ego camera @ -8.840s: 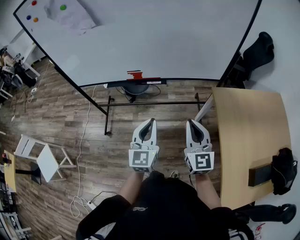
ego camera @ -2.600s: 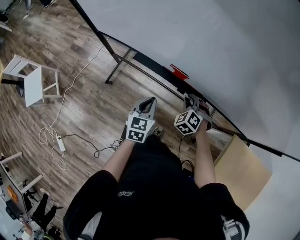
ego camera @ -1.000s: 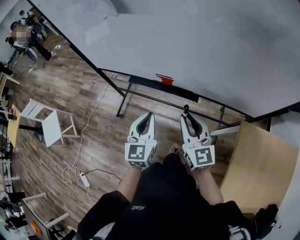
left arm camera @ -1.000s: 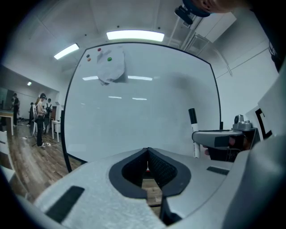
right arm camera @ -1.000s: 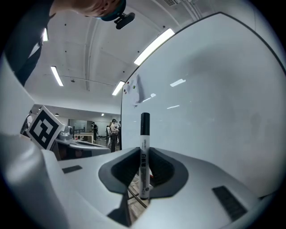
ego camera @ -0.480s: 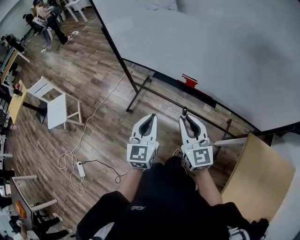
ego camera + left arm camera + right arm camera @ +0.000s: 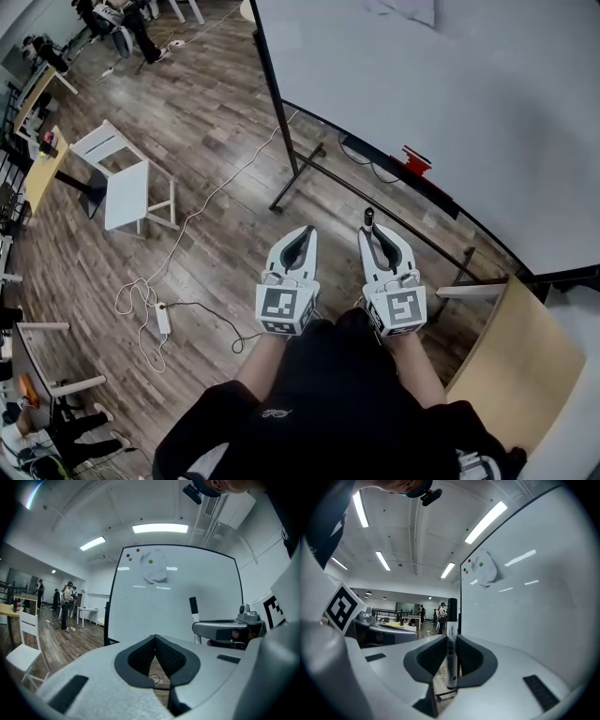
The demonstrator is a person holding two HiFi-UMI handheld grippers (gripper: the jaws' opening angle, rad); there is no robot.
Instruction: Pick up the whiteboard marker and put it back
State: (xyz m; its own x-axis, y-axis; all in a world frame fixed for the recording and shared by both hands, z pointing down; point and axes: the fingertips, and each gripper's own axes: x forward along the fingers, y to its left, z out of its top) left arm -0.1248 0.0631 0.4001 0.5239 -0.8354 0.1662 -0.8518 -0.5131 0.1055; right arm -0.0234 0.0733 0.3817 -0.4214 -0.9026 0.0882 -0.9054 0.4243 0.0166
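In the head view there are two grippers, held side by side over the wooden floor (image 7: 216, 141). The left gripper (image 7: 303, 232) has its tips together. The right gripper (image 7: 373, 232) carries one whiteboard marker (image 7: 368, 217), of which only the black cap shows past the tips. The whiteboard (image 7: 450, 84) is cut off at the top and right, with one red object (image 7: 415, 161) on its lower edge, too small to identify. One white chair (image 7: 122, 178) stands well to the left. In the left gripper view the jaws meet with nothing between them, and three coloured magnets (image 7: 150, 561) and one pale sheet (image 7: 154, 573) sit on the board. In the right gripper view the jaws are closed on the marker, which stands upright between them. Its white barrel bears dark print, too small to read.
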